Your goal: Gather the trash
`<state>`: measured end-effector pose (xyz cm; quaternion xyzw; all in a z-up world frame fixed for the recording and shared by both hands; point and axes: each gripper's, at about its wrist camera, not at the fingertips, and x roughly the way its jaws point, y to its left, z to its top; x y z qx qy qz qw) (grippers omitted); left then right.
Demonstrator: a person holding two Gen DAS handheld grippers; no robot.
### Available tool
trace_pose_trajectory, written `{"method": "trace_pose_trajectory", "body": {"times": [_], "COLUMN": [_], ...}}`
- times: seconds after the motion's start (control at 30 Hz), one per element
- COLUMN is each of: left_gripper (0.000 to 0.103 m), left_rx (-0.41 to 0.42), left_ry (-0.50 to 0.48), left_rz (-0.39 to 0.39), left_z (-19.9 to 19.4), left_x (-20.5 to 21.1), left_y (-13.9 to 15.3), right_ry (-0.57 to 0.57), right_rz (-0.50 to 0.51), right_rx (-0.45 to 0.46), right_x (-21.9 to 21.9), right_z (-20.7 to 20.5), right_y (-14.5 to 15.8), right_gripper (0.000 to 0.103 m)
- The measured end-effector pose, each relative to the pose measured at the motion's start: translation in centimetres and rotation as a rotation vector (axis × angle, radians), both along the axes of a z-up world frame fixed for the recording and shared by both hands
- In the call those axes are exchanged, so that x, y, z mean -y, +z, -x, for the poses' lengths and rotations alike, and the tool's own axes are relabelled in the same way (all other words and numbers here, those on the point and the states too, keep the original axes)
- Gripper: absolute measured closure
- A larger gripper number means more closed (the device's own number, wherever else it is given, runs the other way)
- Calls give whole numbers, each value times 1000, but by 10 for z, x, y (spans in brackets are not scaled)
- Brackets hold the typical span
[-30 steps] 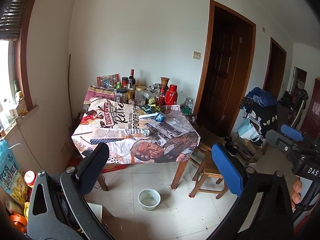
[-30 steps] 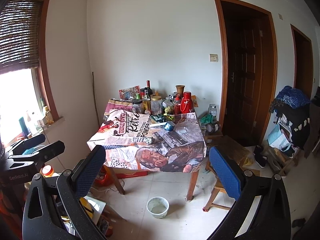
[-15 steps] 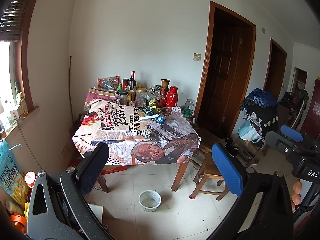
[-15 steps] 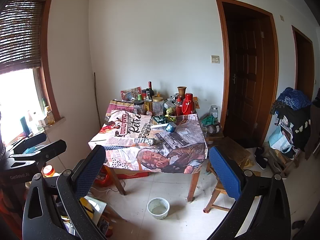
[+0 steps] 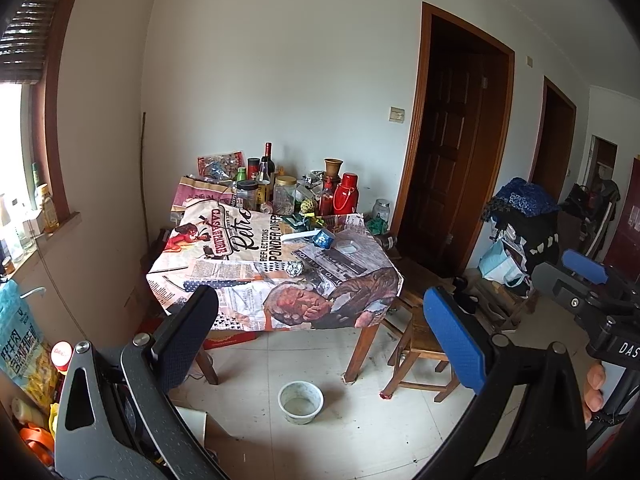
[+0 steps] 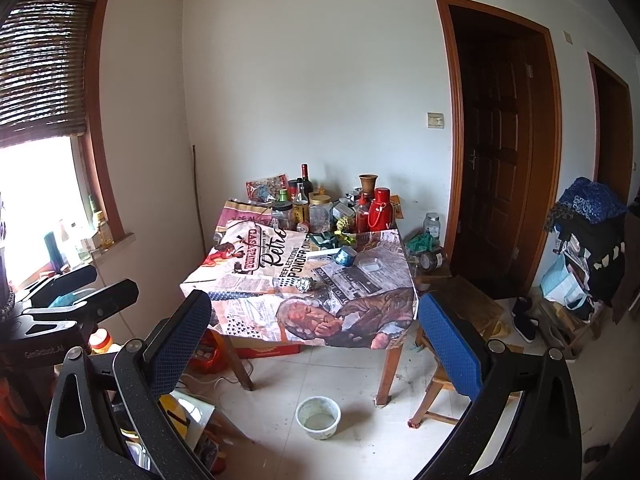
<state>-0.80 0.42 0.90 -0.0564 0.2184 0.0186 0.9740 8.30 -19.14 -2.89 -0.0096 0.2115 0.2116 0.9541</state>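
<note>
Both grippers drift slightly nearer the table (image 5: 360, 280); left gripper (image 5: 320, 320) and right gripper (image 6: 314, 328) hang spread wide, empty. Foil ball (image 5: 295, 268) sits at twelve o'clock on the tablecloth, blue cup (image 5: 323, 237) beyond it.

Both wrist views face table (image 5: 276, 280) (image 6: 312, 292) from afar, side by side.

The bench (image 6: 394, 376) wears a cloth (image 6: 256, 276) printed like old newspaper, cream with black lettering, red figures and a brown portrait. A crumpled foil ball (image 6: 305, 284) glints silver, a thermos (image 6: 380, 211) is red, a floor bowl (image 6: 318, 417) pale greenish-white
</note>
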Motion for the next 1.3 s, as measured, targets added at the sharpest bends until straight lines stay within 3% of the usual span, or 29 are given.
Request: {"method": "trace_pose_trajectory", "body": {"times": [0.77, 1.0, 1.3], "left_gripper": [0, 0, 0], "left_rx": [6, -11, -59], "left_ry": [78, 112, 153], "left_rz": [-13, 8, 38], "left_z": [-30, -59, -133], "left_x": [34, 42, 10], "left_y": [-3, -9, -28], "right_ry": [48, 46, 8], "right_rz": [-2, 4, 9], "right_rx": [11, -17, -97], "right_x": [28, 35, 17], "right_z": [-34, -63, -129], "right_y": [-2, -8, -30], "right_gripper": [0, 0, 0]}}
